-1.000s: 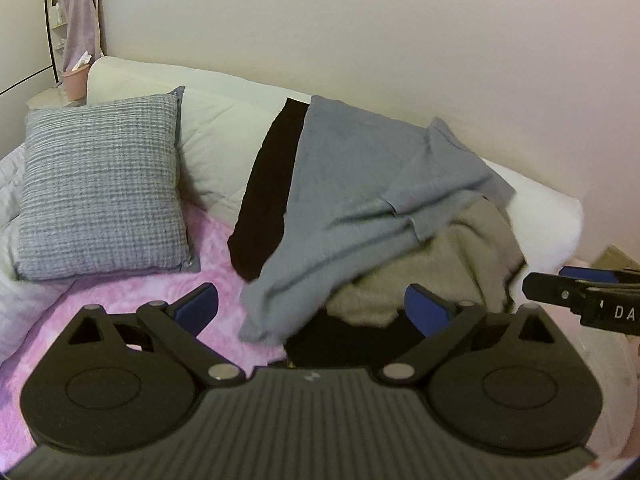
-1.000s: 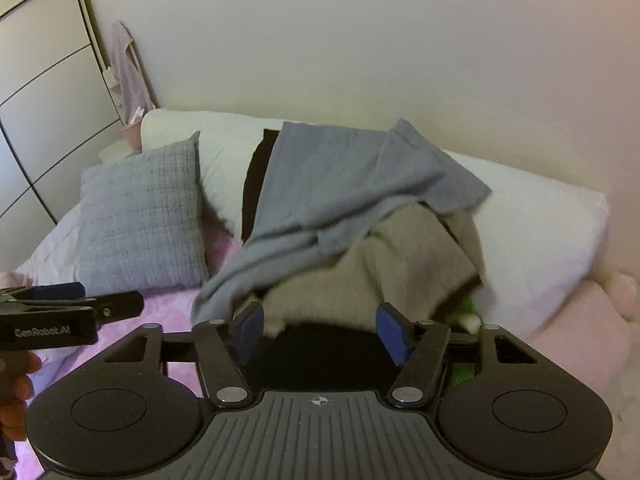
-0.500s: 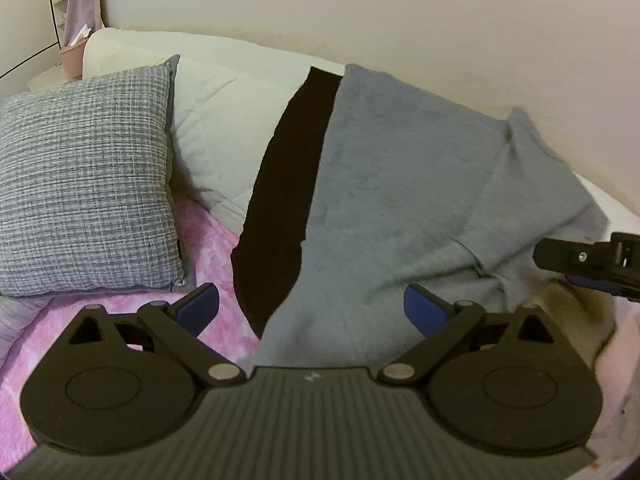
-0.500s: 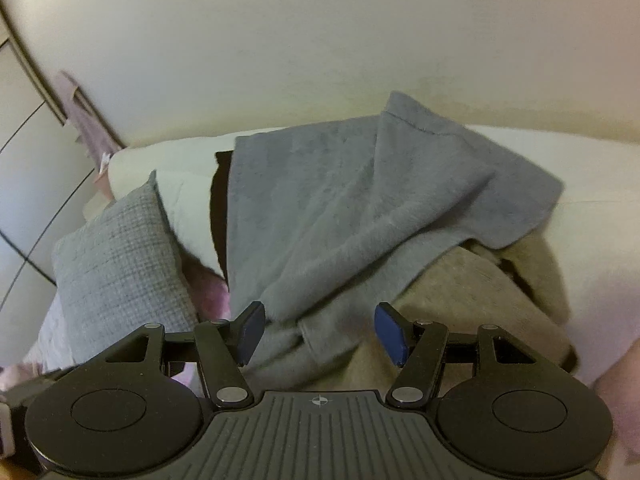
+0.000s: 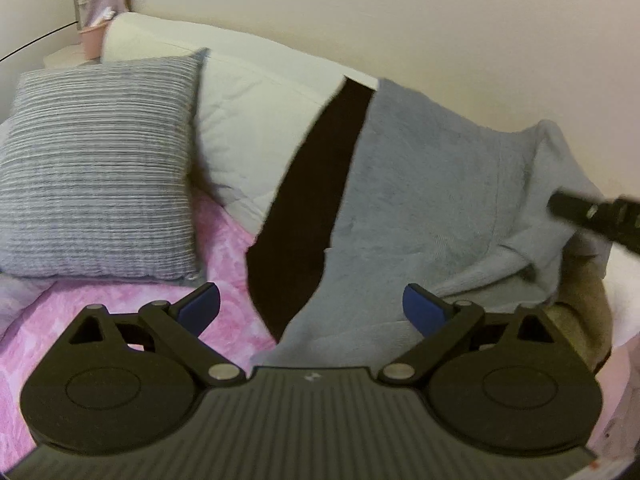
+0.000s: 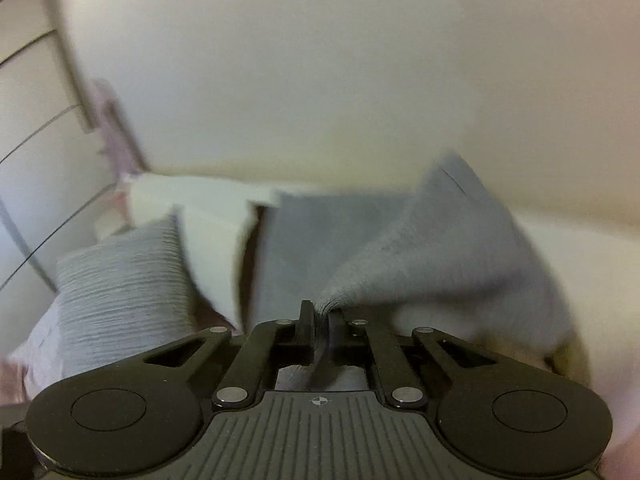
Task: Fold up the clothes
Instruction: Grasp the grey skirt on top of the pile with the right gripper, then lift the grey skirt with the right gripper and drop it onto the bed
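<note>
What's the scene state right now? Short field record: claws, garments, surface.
right claw: shut on a fold of the grey garment; has just been closing
left claw: open, nothing between the pads, above the grey garment's lower edge
grey garment: draped over the white pillow, top of the pile
black garment: under the grey one, left edge showing
beige garment: under the grey one, at right
checked cushion: left, on the pink bedspread
</note>
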`<act>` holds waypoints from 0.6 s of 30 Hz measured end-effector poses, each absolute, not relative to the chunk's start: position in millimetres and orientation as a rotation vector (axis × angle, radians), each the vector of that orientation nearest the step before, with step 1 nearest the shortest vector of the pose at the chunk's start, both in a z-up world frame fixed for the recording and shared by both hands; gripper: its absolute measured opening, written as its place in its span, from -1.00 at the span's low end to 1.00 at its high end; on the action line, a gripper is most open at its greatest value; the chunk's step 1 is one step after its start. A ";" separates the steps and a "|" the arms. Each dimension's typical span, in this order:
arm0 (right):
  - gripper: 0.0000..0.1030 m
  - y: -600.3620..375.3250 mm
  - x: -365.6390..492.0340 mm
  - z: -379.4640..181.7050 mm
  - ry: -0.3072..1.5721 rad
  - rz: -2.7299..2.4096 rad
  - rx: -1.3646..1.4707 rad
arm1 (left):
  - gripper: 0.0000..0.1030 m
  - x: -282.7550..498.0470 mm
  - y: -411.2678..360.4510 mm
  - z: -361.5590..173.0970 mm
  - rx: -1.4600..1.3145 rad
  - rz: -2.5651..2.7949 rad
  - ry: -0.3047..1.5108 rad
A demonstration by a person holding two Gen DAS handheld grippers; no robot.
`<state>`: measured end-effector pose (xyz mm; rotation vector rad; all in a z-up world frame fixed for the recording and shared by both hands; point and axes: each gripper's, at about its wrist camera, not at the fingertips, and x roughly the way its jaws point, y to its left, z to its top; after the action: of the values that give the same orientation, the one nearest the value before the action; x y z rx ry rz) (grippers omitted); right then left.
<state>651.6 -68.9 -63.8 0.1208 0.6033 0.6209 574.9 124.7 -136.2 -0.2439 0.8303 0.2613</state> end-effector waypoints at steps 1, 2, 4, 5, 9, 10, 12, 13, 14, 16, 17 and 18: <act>-0.96 -65.4 637.8 -52.3 0.575 0.656 0.107 | 0.87 564.6 128.8 -130.1 -0.257 0.271 0.816; -0.96 -62.4 625.7 -43.6 0.560 0.688 0.101 | 0.87 553.5 133.0 -123.6 -0.270 0.284 0.802; -0.96 -57.1 601.4 -30.1 0.533 0.756 0.102 | 0.87 527.8 142.7 -109.4 -0.295 0.313 0.767; -0.97 -53.2 583.7 -21.1 0.507 0.804 0.096 | 0.87 513.8 147.9 -101.9 -0.306 0.330 0.748; -0.97 -28.7 519.1 4.4 0.459 0.975 0.082 | 0.87 444.2 169.2 -70.1 -0.345 0.416 0.657; -0.97 -21.7 502.4 11.6 0.442 1.015 0.078 | 0.87 424.4 174.2 -62.5 -0.353 0.441 0.633; -0.97 -7.2 470.8 29.3 0.411 1.099 0.107 | 0.87 377.2 186.9 -45.4 -0.379 0.500 0.583; -0.97 1.0 453.1 41.0 0.394 1.142 0.132 | 0.87 350.9 193.1 -36.6 -0.393 0.534 0.555; -0.97 8.1 438.9 50.5 0.382 1.173 0.151 | 0.87 326.7 199.4 -28.3 -0.404 0.566 0.530; -0.97 24.5 408.0 68.5 0.377 1.239 0.187 | 0.87 269.1 212.4 -9.2 -0.421 0.644 0.475; -0.97 31.1 388.8 78.3 0.371 1.270 0.205 | 0.87 239.0 216.9 0.4 -0.425 0.687 0.450; -0.97 36.3 368.6 88.3 0.358 1.306 0.228 | 0.87 206.9 221.3 10.7 -0.427 0.731 0.424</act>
<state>368.6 36.3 88.3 0.2279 0.3585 1.3062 206.9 221.3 10.7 -0.4270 0.4236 0.7306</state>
